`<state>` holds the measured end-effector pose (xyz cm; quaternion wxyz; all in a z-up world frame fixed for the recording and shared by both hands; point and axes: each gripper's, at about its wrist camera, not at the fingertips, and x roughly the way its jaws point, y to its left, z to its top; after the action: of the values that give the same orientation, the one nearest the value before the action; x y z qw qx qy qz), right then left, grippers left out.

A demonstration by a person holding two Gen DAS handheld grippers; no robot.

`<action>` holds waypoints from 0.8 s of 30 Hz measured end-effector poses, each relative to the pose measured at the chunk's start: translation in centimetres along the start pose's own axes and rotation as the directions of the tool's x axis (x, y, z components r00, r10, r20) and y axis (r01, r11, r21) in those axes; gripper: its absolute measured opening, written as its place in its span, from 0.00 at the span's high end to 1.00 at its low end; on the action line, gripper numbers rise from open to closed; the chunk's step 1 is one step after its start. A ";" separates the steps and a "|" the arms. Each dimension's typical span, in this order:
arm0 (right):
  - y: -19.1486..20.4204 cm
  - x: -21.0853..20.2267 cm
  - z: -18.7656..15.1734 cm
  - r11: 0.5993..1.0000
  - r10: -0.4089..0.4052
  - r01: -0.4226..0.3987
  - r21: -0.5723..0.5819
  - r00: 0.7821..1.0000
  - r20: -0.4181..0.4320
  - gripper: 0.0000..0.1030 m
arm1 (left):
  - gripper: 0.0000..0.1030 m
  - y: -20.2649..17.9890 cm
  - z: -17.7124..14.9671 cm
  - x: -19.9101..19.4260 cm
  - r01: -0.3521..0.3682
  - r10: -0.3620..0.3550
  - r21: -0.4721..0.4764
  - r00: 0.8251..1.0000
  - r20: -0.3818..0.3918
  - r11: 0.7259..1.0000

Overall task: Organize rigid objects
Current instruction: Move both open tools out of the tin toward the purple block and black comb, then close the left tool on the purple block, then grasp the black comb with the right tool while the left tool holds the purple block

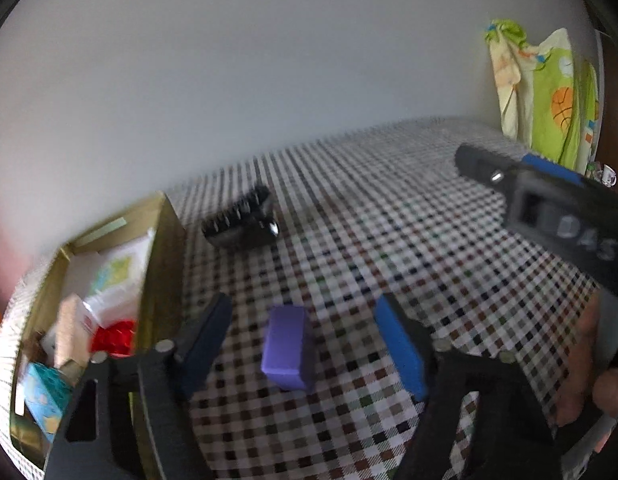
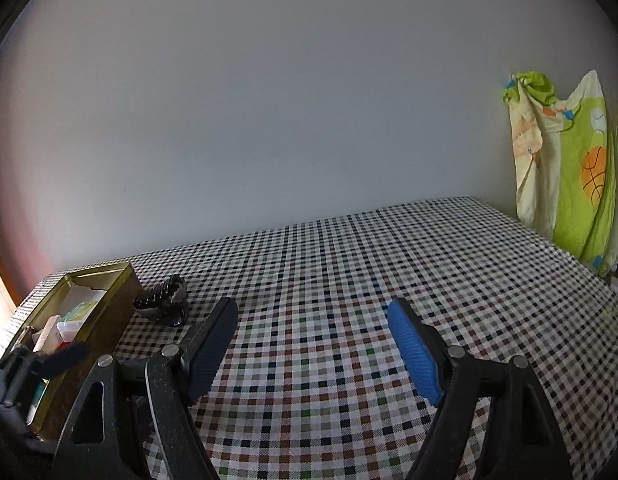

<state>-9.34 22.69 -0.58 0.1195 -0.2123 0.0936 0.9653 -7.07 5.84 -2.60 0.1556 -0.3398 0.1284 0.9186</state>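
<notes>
While I look along both tools, the gold tin serves as my landmark.
Tin (image 1: 165, 264): gold, open-topped, at the left edge of the checked surface (image 1: 389, 220); I see small packets inside it, among them something red and a teal box, too blurred to name.
Block (image 1: 287, 346): purple, lying on the cloth to the right of the tin, apart from it.
Left gripper (image 1: 305, 344): its jaws straddle the block with a gap on each side, so I read them as open, pads not pressing; nothing is gripped.
Comb piece (image 1: 245, 220): black and toothed, beyond the tin's near right corner, close beside it; in the right wrist view it sits against the tin's far right side (image 2: 165, 300).
Right gripper (image 2: 313, 344): well to the right of the tin, jaws spread over bare cloth, nothing between them; I also see it from the left wrist camera (image 1: 549, 200), with a hand (image 1: 597, 380) at the frame edge.
Hanging cloth (image 2: 569, 168): green and yellow, far right of the tin, past the surface's end.
</notes>
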 end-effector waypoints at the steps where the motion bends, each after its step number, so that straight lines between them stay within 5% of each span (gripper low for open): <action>1: -0.1 0.1 0.0 1.000 0.004 -0.004 0.004 1.000 -0.006 0.23 | 0.39 0.2 0.0 0.4 0.011 -0.011 -0.008 1.000 -0.026 1.000; 10: 0.1 0.2 0.0 1.000 0.015 -0.014 0.021 0.999 -0.030 0.23 | 0.59 1.4 -0.8 2.7 0.104 -0.122 -0.126 0.982 -0.144 0.986; 14: 0.0 0.4 0.0 0.999 0.015 -0.013 0.029 0.999 -0.044 0.23 | 0.83 1.7 -1.0 2.4 0.118 -0.138 -0.145 0.981 -0.137 0.982; 24: 0.1 1.8 -0.1 0.995 0.075 -0.068 0.069 0.990 -0.116 0.23 | 0.83 2.5 0.1 -0.9 0.156 -0.155 -0.108 0.988 0.014 0.982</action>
<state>-10.97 22.90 -1.43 0.0859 -0.2617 0.1392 0.9512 -7.44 3.37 -1.56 0.2083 -0.3542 0.0507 0.9103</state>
